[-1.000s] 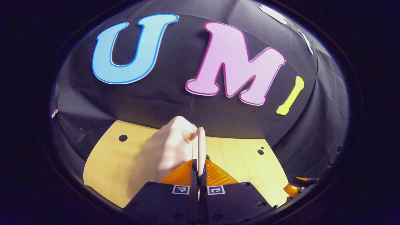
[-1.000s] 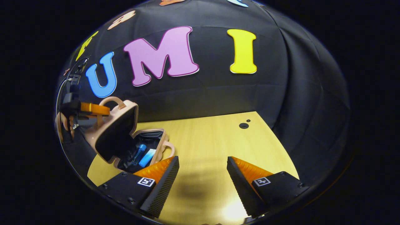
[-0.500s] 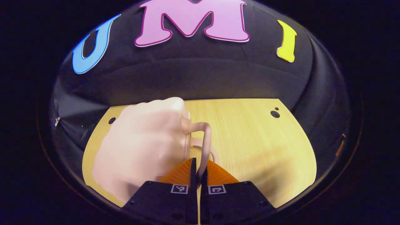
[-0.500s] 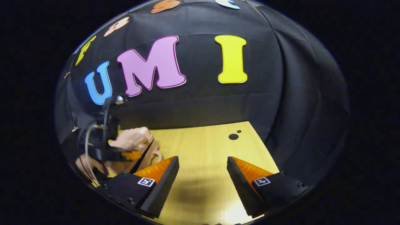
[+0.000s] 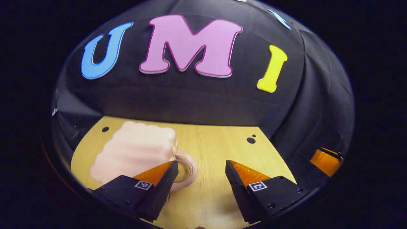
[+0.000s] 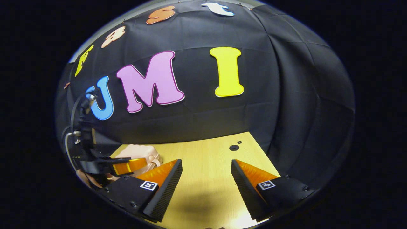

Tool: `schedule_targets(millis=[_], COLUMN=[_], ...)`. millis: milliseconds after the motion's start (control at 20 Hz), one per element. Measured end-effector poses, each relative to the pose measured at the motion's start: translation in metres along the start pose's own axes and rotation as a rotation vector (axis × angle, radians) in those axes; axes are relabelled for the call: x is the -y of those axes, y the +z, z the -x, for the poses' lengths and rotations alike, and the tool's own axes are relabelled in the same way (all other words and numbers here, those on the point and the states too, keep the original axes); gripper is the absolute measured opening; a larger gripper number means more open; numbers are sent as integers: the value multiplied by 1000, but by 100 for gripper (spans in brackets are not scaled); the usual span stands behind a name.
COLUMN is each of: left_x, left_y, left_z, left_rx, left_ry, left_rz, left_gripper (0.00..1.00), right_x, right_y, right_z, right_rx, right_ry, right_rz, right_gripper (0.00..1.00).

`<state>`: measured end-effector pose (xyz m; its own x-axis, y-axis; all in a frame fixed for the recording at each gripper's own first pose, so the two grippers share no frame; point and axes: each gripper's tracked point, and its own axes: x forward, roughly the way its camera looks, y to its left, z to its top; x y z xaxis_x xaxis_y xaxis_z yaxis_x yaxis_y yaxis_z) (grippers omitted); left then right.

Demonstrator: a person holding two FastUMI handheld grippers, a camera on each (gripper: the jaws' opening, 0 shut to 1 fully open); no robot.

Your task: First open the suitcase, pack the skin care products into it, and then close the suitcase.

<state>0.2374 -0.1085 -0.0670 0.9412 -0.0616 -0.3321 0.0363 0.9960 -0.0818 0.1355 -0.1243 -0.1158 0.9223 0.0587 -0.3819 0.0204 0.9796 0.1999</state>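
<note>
left hand-held gripper (image 5: 200, 171): fingers apart, holding nothing | right hand-held gripper (image 6: 206, 170): fingers apart, holding nothing | pink suitcase (image 5: 136, 152): closed, lower left, on worktop (image 5: 216, 146)

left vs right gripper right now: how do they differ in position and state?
Position: the left gripper sits beside the closed pink suitcase, one finger next to its handle; the right gripper hangs over bare table, apart from the suitcase.
Surroundings: the right gripper view shows the left gripper off to the side by the suitcase.
Shared: both are open, holding nothing.
</note>
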Motion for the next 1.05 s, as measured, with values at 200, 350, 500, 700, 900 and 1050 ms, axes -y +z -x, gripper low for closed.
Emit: schedule_targets(millis=[200, 350, 500, 700, 900, 1050], left_x=[-7, -28, -58, -105, -139, -154], left_y=[66, 83, 83, 82, 65, 53], left_z=[102, 166, 196, 240, 264, 274], left_rx=[215, 288, 300, 371, 382, 364], left_ry=[-5, -2, 23, 60, 90, 91], left_rz=[-30, -31, -2, -7, -24, -15], left_gripper=[96, 96, 96, 96, 96, 96], right_x=[-29, -68, -96, -129, -156, -168], right_y=[18, 23, 35, 24, -12, -14], right_z=[37, 71, 107, 139, 157, 169], right_rx=[55, 76, 157, 218, 158, 166], right_ry=[-11, 4, -4, -3, 14, 18], right_rz=[-26, -72, -27, 46, 41, 66], right_gripper=[98, 97, 97, 98, 97, 97])
